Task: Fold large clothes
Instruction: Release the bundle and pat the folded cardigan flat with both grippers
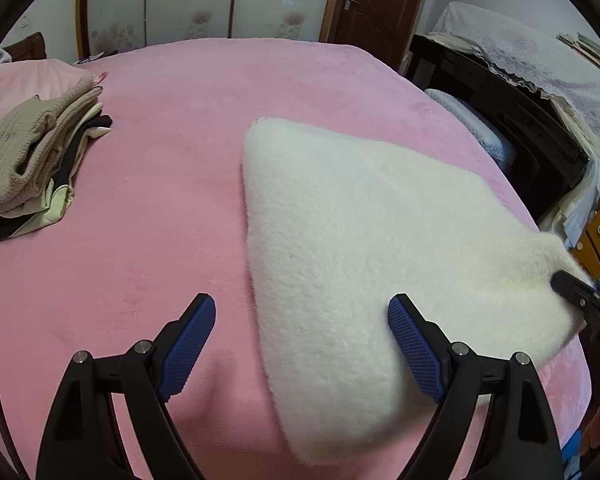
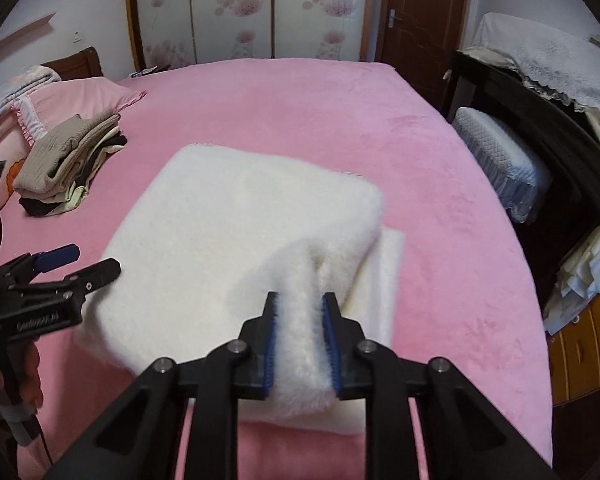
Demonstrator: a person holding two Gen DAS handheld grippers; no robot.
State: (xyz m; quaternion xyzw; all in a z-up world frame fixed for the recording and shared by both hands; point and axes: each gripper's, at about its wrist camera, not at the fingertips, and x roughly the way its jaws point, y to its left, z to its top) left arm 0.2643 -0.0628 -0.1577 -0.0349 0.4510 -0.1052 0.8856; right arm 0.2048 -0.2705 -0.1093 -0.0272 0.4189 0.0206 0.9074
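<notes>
Right tool point(image 2: 299, 312) clamped on a raised ridge of the white fleece garment point(image 2: 236, 232), fabric pinched between its blue pads point(image 2: 271, 344). Left tool point(image 1: 302, 312) jaws wide apart, holding nothing, hovering over the garment's left edge: one finger over bare pink bed point(image 1: 160, 160), the other over fleece. Garment lies folded on the bed straight ahead of both tools, its near-right corner lifted. Pile of folded clothes point(image 1: 36, 160) well off to the left of the left tool, near a pink pillow point(image 2: 80, 96). Dark cabinet point(image 2: 540, 152) to the right of the bed
</notes>
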